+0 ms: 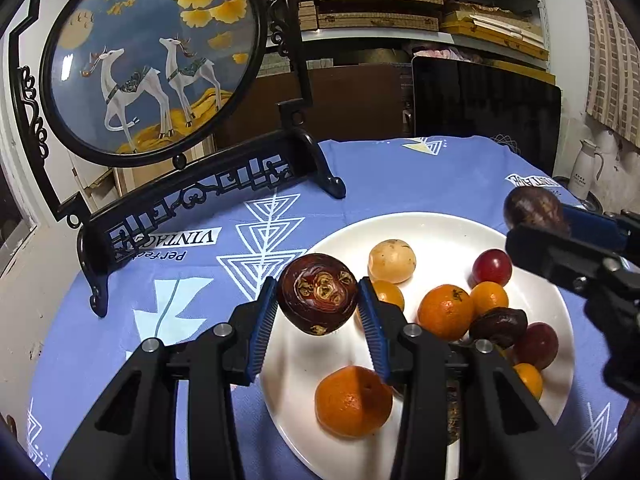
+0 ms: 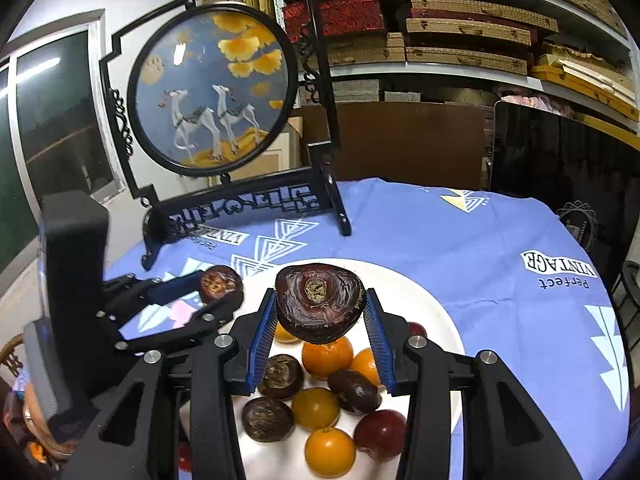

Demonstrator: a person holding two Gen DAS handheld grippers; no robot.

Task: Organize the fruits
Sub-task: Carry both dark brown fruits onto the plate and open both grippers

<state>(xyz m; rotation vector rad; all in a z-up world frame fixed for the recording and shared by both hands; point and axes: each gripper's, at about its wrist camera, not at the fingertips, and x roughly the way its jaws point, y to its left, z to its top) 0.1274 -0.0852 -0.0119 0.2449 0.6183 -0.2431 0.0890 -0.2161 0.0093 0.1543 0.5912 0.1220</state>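
Observation:
My left gripper (image 1: 318, 308) is shut on a dark brown water chestnut (image 1: 317, 294), held above the left edge of a white plate (image 1: 432, 226). My right gripper (image 2: 320, 312) is shut on another dark brown water chestnut (image 2: 319, 303) above the same plate (image 2: 416, 286). The plate holds several oranges (image 1: 353, 400), red grapes (image 1: 491, 267), a pale round fruit (image 1: 391, 261) and more dark chestnuts (image 2: 280, 376). In the left wrist view the right gripper (image 1: 536, 220) enters from the right with its chestnut (image 1: 534, 206). The left gripper (image 2: 220, 292) shows at left in the right wrist view.
The plate sits on a round table under a blue patterned cloth (image 1: 460, 176). A black-framed round deer screen (image 1: 156, 56) stands at the table's back left. A dark monitor (image 1: 486, 112) and shelves of boxes (image 1: 380, 4) are behind. A white jug (image 1: 586, 168) stands far right.

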